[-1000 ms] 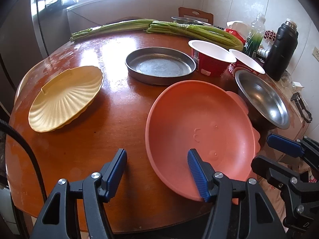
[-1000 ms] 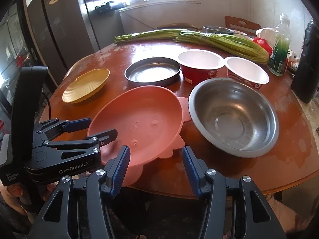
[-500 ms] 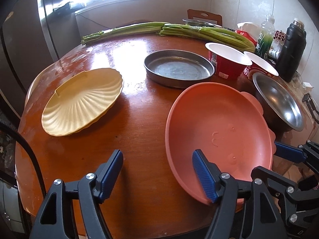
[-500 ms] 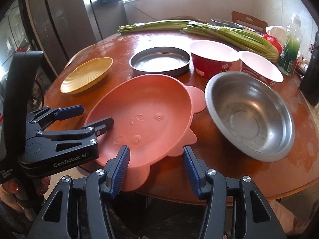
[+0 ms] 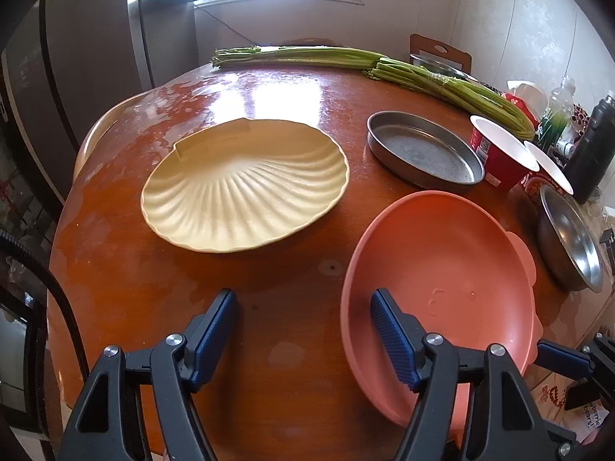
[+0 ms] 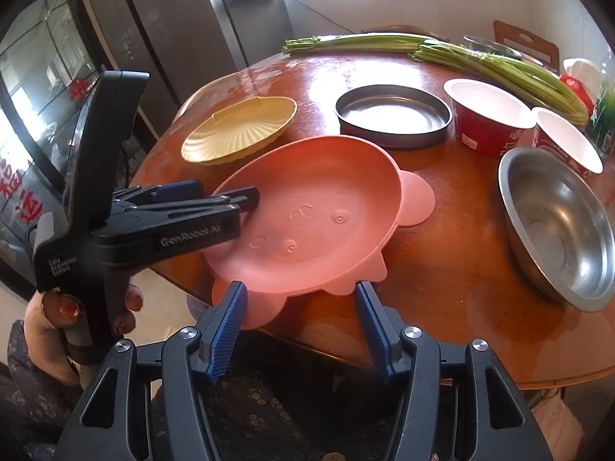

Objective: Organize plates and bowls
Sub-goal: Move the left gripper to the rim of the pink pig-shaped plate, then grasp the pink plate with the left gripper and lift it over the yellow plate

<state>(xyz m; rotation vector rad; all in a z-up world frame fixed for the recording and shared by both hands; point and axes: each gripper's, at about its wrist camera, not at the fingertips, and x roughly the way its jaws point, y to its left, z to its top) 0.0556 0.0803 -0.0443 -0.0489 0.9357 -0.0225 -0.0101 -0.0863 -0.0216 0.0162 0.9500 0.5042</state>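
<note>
Over the table, left hand-held gripper [image 5: 303, 319] wide (empty), right hand-held gripper [image 6: 301, 309] wide.

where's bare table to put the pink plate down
Biggest bare patch: far side of the table, between the shell plate, metal pan and celery. A smaller one lies at the near edge, left of the pink plate. The right is crowded: red cups, steel bowl.

The left claw [image 5: 301, 332] has advanced toward the shell plate [image 5: 246, 188].
</note>
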